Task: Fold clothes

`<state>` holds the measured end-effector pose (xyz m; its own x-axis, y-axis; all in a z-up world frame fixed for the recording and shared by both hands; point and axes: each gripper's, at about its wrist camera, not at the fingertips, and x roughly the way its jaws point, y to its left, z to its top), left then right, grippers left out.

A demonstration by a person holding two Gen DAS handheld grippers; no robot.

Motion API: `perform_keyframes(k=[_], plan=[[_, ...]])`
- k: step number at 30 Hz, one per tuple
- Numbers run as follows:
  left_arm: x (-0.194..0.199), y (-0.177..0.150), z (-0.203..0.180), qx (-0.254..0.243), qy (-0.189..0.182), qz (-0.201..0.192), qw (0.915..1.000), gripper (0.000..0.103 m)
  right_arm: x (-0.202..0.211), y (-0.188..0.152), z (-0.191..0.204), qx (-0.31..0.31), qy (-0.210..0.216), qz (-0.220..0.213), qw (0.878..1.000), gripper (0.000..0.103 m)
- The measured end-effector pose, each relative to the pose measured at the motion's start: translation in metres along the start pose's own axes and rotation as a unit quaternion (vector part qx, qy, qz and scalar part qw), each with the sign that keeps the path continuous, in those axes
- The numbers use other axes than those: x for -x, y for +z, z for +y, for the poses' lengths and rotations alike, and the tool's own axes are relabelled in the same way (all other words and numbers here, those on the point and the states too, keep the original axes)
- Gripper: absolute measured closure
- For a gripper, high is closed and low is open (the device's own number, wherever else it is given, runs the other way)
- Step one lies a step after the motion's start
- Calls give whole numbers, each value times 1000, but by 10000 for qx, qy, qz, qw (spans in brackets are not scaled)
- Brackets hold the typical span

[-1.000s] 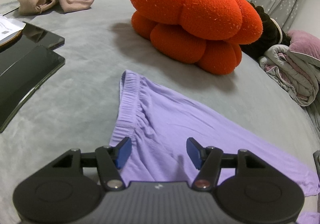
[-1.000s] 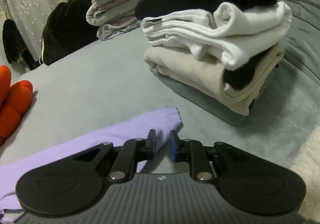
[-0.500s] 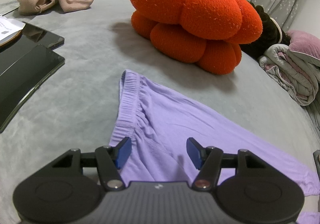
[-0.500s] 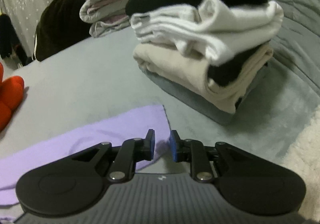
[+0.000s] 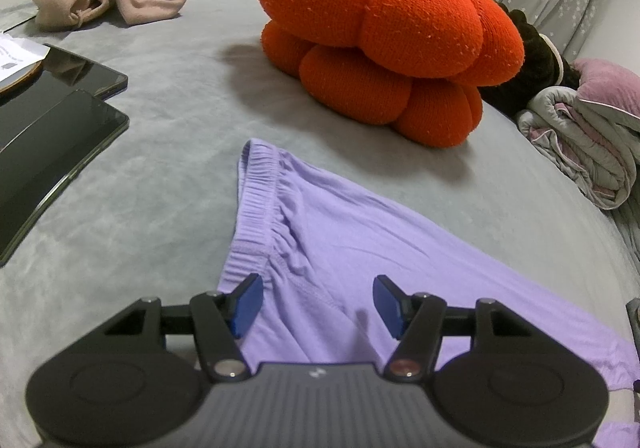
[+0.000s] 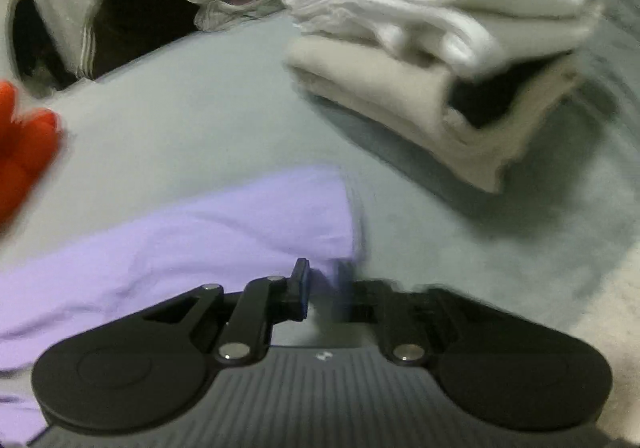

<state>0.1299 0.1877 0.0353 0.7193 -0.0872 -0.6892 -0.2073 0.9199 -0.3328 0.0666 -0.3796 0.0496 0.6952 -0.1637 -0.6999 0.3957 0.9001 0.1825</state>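
The lilac trousers (image 5: 360, 248) are lying flat on the grey bed (image 5: 160, 168). The left gripper (image 5: 316, 300) is hovering over the waistband, fingers wide. The right gripper (image 6: 324, 288) is pinching shut at the hem corner, though blur hides the grip. An orange pumpkin cushion (image 5: 384, 32) is sitting beyond, folded clothes (image 6: 440, 60) near the hem.

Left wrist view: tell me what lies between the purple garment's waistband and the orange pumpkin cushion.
Nothing but bare grey bedcover, crossed by the cushion's shadow. The left wrist view shows it: the purple garment ends short of the orange pumpkin cushion.
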Motion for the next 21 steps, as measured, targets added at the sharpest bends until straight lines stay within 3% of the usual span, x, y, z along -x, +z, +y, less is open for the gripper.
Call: perform_keyframes(k=[1, 2, 4, 5, 8, 12, 14, 17, 20, 21], plan=[[0, 1, 1, 28, -12, 5, 10000, 41, -1, 0, -1, 46, -234, -28, 9997, 103], [0, 1, 2, 55, -23, 9, 10000, 41, -2, 0, 0, 143, -524, -84, 9985, 83], [0, 3, 4, 103, -32, 8, 9999, 41, 3, 2, 8, 529, -1236, -289, 9905, 83], [1, 4, 6, 135, -28, 0, 9999, 41, 5, 3, 9, 551, -1165, -299, 9912, 83], [5, 7, 16, 299, 21, -85, 9995, 41, 5, 5, 18, 327, -374, -241, 9985, 83], [13, 14, 34, 572, 155, -256, 9979, 41, -3, 1, 76, 1101, 289, -129, 9934, 83], [13, 15, 43, 718, 207, -241, 9969, 41, -7, -9, 113, 1631, 715, 16, 9840, 81], [14, 14, 51, 931, 175, -179, 9953, 41, -7, -32, 162, 2509, 1260, 219, 9595, 73], [20, 14, 58, 1031, 133, -247, 9943, 41, -18, -48, 185, 3083, 1221, 421, 9425, 60], [23, 15, 59, 1037, 153, -294, 9941, 41, -20, -50, 181, 3129, 1133, 390, 9422, 56]])
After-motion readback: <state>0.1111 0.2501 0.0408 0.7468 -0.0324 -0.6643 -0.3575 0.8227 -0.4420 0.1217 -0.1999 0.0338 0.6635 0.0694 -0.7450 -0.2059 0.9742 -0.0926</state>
